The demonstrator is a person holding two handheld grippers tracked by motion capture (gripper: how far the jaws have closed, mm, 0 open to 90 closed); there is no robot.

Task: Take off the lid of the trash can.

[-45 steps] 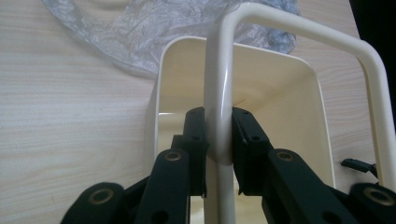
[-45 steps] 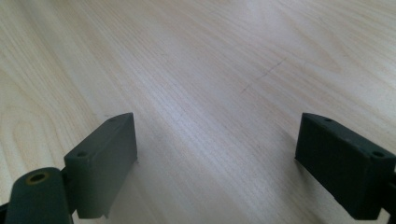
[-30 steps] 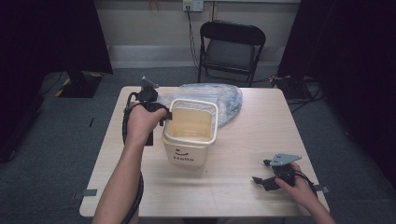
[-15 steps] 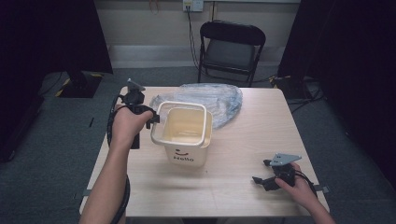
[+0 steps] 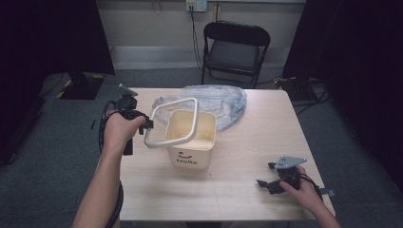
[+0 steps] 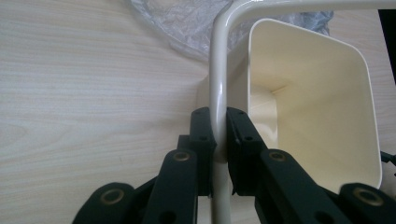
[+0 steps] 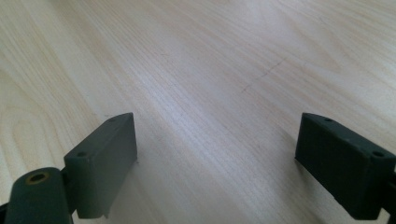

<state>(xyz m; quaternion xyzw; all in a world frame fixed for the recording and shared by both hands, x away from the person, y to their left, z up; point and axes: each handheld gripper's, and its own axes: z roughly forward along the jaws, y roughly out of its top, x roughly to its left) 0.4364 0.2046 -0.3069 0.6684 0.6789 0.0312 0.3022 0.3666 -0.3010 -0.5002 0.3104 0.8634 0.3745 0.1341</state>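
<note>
One cream bin (image 5: 190, 140), printed "Hello". One loose rectangular cream frame (image 5: 172, 122). One crumpled clear plastic bag (image 5: 216, 100). One wooden table (image 5: 237, 180). One black folding chair (image 5: 235, 50). Two handheld grippers: left gripper (image 5: 148, 124), right gripper (image 5: 264, 183). Two forearms in high view.

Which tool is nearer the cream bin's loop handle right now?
Left. The left tool is clamped on the loop handle beside the cream bin. The right tool rests open on the table, well off to the bin's other side.
</note>
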